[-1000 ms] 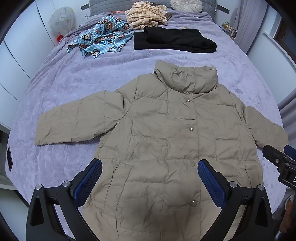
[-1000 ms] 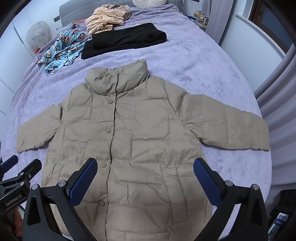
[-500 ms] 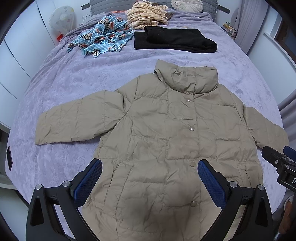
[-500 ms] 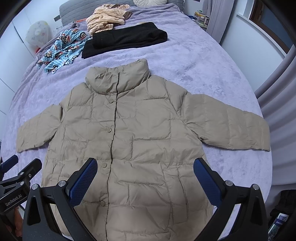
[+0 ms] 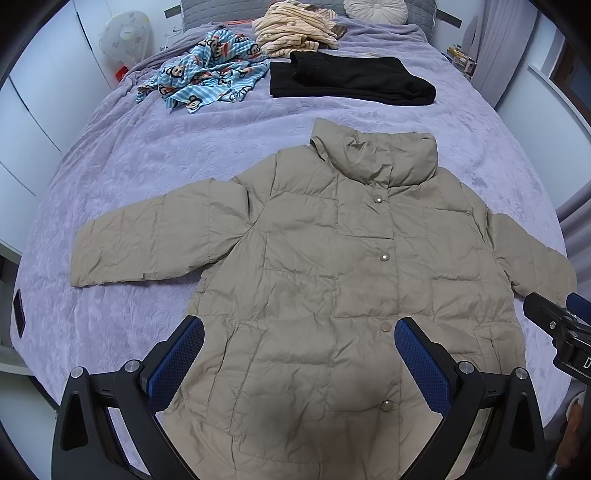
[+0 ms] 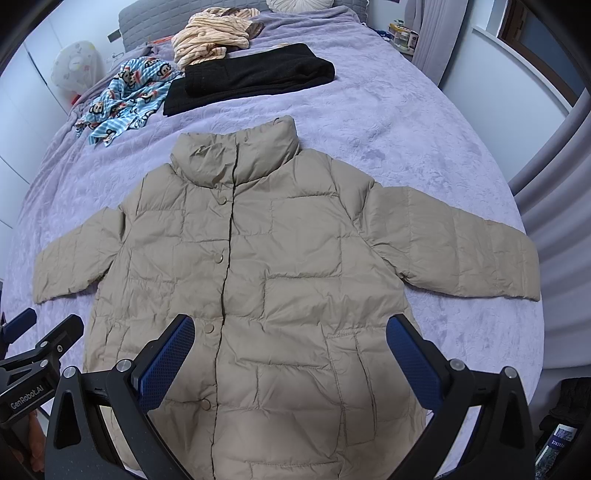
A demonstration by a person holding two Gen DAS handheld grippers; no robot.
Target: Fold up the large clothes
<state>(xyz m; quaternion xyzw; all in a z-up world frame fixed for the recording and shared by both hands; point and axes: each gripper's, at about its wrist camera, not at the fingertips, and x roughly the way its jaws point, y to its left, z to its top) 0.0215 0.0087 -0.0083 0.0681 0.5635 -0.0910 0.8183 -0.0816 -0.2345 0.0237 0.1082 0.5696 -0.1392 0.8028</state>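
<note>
A beige puffer jacket (image 5: 332, 266) lies flat and face up on the purple bed, snapped shut, collar away from me, both sleeves spread out sideways. It also shows in the right wrist view (image 6: 280, 266). My left gripper (image 5: 299, 354) is open and empty, held above the jacket's lower left front. My right gripper (image 6: 290, 350) is open and empty above the lower right front. Each gripper shows at the edge of the other's view.
On the purple bed cover (image 5: 147, 155), beyond the collar, lie a folded black garment (image 5: 351, 81), a crumpled blue cartoon-print garment (image 5: 207, 81) and a beige striped garment (image 5: 295, 26). A round cushion (image 5: 375, 9) sits at the headboard. A curtain (image 6: 546, 192) hangs right.
</note>
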